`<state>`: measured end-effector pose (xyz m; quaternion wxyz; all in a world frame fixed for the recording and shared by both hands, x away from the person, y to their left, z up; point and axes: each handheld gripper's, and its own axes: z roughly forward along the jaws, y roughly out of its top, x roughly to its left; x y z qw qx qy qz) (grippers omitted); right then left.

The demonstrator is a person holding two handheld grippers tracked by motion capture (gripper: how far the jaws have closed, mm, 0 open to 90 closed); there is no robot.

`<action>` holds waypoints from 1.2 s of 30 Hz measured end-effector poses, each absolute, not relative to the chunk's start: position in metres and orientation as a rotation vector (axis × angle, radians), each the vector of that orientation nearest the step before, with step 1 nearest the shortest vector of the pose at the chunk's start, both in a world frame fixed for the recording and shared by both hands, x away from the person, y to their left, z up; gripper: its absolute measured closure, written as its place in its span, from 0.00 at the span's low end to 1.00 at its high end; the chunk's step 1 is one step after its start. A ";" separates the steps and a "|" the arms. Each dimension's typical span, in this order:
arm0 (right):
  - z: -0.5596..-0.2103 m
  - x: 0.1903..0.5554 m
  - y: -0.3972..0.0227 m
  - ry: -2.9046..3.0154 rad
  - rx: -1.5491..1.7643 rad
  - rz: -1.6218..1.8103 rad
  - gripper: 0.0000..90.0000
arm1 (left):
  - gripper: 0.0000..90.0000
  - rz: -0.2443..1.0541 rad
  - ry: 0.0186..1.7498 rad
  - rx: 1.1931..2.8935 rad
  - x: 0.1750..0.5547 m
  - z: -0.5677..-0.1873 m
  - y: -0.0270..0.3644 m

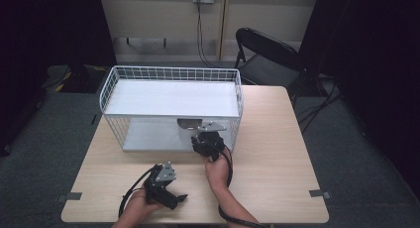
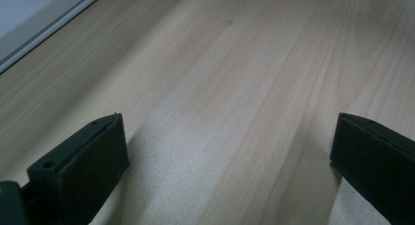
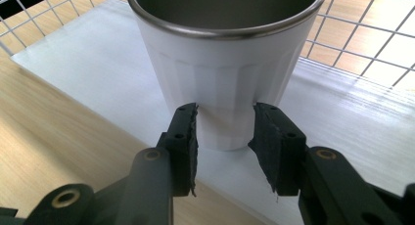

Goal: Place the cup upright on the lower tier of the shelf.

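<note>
A white ribbed cup [image 3: 225, 73] with a steel rim stands on the lower white shelf [image 3: 98, 73] of a wire rack [image 1: 171, 96], near the shelf's front edge. In the high view the cup [image 1: 186, 123] peeks out from under the rack's upper shelf. My right gripper [image 3: 225, 132] reaches into the rack from the front, and its two pads sit against either side of the cup's base; the same gripper [image 1: 198, 133] is seen from above. My left gripper [image 1: 179, 198] lies low over the table near its front edge; its jaws stand wide apart [image 2: 227, 137] over bare wood.
The wooden table [image 1: 277, 153] carries the rack at its back left. A black folding chair [image 1: 267, 54] stands behind the table's far right corner. Wire mesh walls [image 3: 372, 34] close the rack's sides and back. Tape marks [image 1: 319, 193] sit near the front corners.
</note>
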<state>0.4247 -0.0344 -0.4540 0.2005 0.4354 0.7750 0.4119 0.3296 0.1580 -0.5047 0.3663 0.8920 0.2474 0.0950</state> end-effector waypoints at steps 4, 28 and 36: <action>-0.454 0.425 -0.035 2.170 1.218 1.149 0.66 | 0.00 0.246 0.636 2.293 0.330 -0.505 0.158; -0.435 0.403 -0.055 2.284 1.051 1.270 0.15 | 0.00 0.245 0.635 2.290 0.330 -0.505 0.158; -0.433 0.387 -0.074 2.344 0.994 1.314 0.15 | 0.00 0.245 0.635 2.290 0.330 -0.505 0.158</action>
